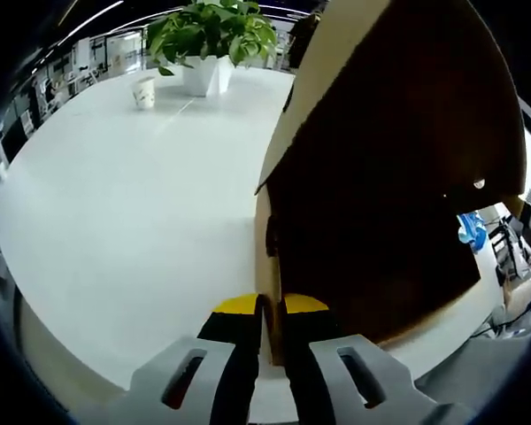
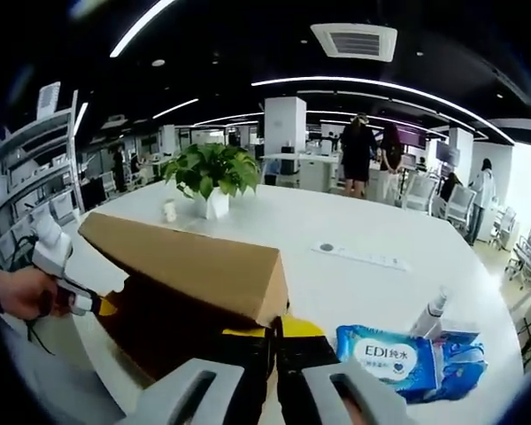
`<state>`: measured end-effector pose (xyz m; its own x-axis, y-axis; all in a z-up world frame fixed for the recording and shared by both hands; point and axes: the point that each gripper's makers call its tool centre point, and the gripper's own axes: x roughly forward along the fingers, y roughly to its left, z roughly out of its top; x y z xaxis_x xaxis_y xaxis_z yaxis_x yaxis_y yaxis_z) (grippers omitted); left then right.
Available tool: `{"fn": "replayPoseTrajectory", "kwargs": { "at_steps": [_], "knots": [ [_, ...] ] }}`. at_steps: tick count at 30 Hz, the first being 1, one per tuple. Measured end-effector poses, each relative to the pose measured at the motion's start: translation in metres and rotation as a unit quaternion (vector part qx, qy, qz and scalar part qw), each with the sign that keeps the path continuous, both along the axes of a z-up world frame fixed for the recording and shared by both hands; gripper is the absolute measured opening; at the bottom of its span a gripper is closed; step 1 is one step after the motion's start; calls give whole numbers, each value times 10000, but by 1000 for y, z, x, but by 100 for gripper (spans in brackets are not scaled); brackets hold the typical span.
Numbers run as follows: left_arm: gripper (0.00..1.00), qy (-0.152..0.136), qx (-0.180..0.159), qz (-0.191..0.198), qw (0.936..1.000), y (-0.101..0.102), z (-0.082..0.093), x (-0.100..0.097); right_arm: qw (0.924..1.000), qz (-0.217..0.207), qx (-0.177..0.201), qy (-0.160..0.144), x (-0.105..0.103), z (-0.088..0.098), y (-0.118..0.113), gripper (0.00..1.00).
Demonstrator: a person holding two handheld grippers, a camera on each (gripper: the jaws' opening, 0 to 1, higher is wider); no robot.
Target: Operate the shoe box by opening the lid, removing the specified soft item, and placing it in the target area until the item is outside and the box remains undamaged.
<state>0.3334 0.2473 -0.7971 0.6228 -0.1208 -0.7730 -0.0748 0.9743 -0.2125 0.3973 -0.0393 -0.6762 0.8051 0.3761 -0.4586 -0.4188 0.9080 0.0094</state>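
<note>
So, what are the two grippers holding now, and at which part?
Both hold the cardboard shoe box. The left gripper is shut on a thin wall edge; the right gripper grips the lid's corner edge.

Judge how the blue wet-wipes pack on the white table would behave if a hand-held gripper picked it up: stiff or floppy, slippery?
The wet-wipes pack looks soft: its film wrapper is creased and bulges unevenly, so it would probably sag when pinched at one end. The glossy wrapper catches highlights, so it may be somewhat slippery. It lies flat on the table, so it is unlikely to roll or tip.
</note>
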Motion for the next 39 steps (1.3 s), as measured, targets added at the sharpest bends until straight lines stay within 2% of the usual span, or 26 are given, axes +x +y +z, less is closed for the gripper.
{"fn": "replayPoseTrajectory", "kwargs": {
  "at_steps": [11,32,34,39],
  "knots": [
    [6,-107,-124,17,9999,-1,0,3,10000,-80,43,-6,-2,-7,-2,0],
    [8,-252,-221,-35,9994,-5,1,7,9995,-165,115,237,-15,-30,-8,0],
    [8,-264,-228,-39,9994,-5,1,8,9987,-217,229,390,-19,-36,-10,0],
    [8,-286,-269,-23,9992,-5,1,9,9985,-178,275,433,-25,-44,-7,0]
  ]
}}
